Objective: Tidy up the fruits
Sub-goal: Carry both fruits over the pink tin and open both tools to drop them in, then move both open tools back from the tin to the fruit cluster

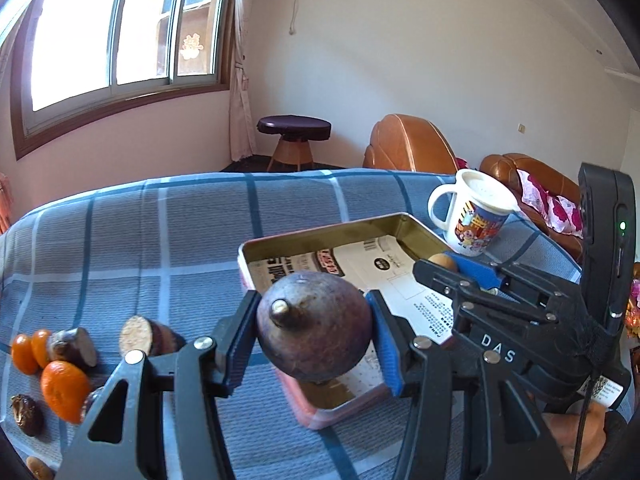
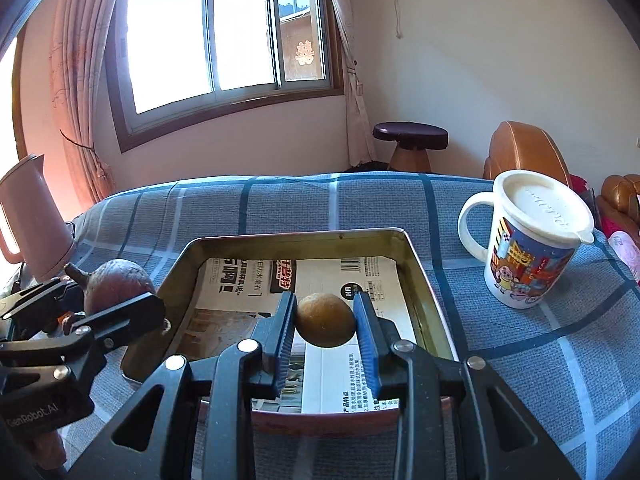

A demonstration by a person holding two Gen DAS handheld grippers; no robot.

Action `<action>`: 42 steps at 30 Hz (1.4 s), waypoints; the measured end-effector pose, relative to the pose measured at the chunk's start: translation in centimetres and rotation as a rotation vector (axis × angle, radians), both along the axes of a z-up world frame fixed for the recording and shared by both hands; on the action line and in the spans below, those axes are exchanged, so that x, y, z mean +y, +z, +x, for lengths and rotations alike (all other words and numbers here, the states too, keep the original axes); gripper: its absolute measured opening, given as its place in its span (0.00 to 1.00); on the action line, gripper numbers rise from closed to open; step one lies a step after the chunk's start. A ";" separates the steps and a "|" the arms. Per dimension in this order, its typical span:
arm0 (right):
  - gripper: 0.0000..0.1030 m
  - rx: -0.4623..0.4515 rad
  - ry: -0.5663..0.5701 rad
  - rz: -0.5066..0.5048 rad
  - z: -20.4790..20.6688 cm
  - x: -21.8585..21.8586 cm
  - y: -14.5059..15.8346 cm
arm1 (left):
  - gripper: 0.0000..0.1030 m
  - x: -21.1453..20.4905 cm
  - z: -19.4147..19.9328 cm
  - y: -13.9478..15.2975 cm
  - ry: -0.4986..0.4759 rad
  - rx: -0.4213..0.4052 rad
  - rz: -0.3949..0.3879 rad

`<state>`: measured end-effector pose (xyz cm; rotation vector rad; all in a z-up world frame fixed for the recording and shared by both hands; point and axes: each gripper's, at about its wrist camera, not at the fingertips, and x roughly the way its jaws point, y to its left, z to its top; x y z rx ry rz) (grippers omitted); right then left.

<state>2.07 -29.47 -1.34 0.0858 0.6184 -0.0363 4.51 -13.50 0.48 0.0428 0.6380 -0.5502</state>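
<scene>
Both tongs held fruit at the tin.

The left tongs pinched a dark purple fruit, stem toward the camera, over the tin's near left corner. The right tongs pinched a small brown fruit above the printed paper lining the tin. The tin sat on a blue checked cloth over the counter, with a lidded cartoon mug just to its right. Left of the tin lay the loose fruit: small oranges, cut brown pieces and a dark wrinkled one. A pink kettle stood at the counter's far left.
</scene>
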 end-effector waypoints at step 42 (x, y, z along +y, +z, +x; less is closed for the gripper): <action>0.76 -0.132 -0.072 0.134 -1.6 -3.4 1.3 | 1.00 -0.7 -1.0 0.8 0.142 -0.149 0.017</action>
